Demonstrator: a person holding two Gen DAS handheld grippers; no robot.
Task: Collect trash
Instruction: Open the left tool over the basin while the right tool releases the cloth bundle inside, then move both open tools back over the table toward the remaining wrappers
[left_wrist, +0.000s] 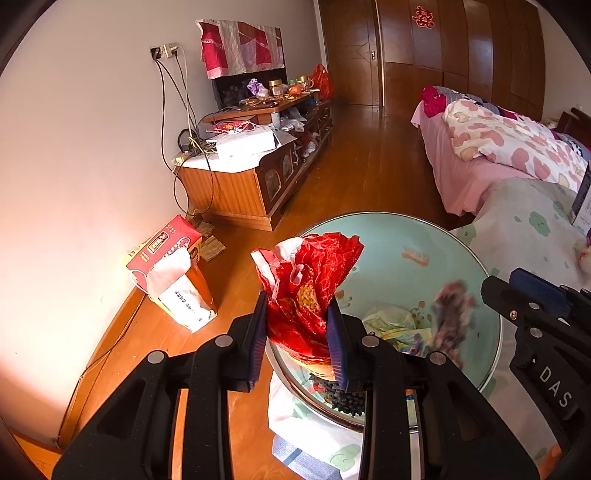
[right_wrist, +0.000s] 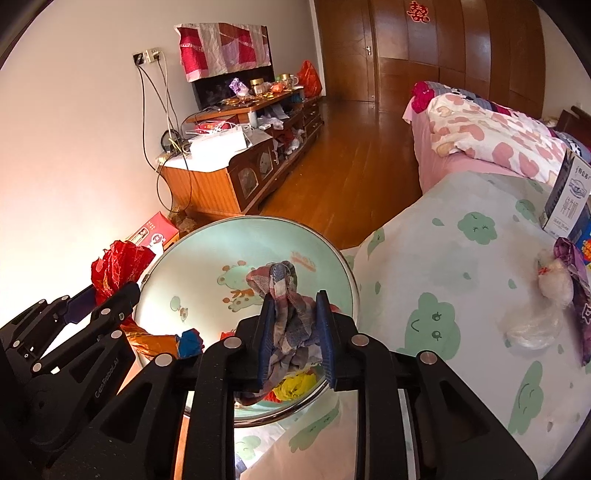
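Observation:
A mint-green basin (left_wrist: 406, 236) (right_wrist: 207, 251) with cartoon prints holds several crumpled wrappers. My left gripper (left_wrist: 298, 301) is shut on a crumpled red wrapper (left_wrist: 310, 273) just above the basin's near-left rim. The right wrist view shows that gripper (right_wrist: 110, 291) and the red wrapper (right_wrist: 118, 262) at the left. My right gripper (right_wrist: 295, 297) (left_wrist: 502, 284) hangs over the basin. A plaid cloth scrap (right_wrist: 284, 291) sits loosely between its parted pads. In the left wrist view the scrap (left_wrist: 452, 314) is blurred, just past the fingertips.
A sheet with green clouds (right_wrist: 461, 258) covers the surface to the right. On it lie a milk carton (right_wrist: 569, 195), a purple wrapper (right_wrist: 569, 269) and clear plastic (right_wrist: 532, 328). A red tissue box (left_wrist: 166, 251) stands on the floor and a cluttered cabinet (left_wrist: 236, 184) against the wall.

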